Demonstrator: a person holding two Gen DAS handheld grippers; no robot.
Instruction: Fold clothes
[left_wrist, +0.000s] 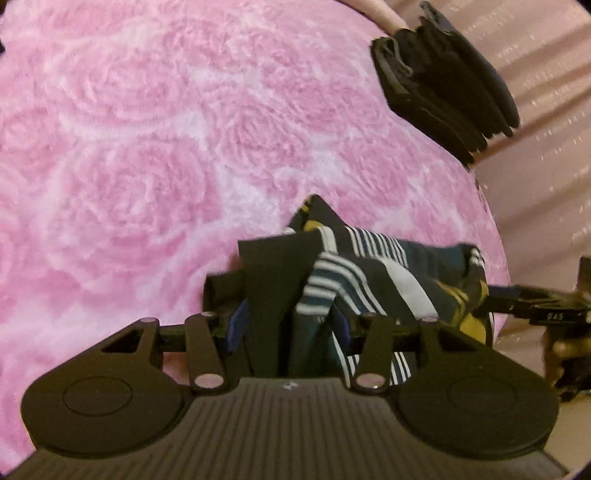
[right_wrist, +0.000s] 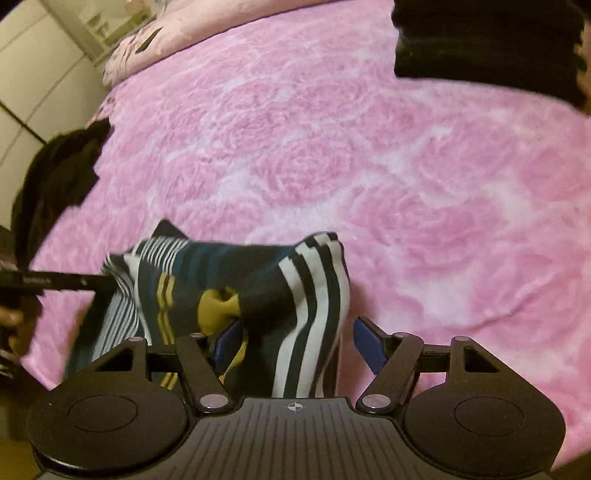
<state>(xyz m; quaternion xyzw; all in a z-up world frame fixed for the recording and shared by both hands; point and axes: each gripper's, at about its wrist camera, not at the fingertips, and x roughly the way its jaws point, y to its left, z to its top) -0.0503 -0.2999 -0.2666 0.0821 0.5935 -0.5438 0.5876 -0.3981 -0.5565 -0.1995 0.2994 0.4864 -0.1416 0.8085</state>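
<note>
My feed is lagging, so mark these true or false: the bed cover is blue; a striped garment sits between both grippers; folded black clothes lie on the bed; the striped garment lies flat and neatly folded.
The bed cover is blue: false, it is pink with a rose pattern.
A striped garment sits between both grippers: true.
Folded black clothes lie on the bed: true.
The striped garment lies flat and neatly folded: false, it is bunched up.

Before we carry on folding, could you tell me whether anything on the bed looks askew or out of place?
The striped garment is bunched in a crumpled heap between the two grippers, not flat on the pink blanket. The folded black clothes sit at the bed's very edge.
</note>
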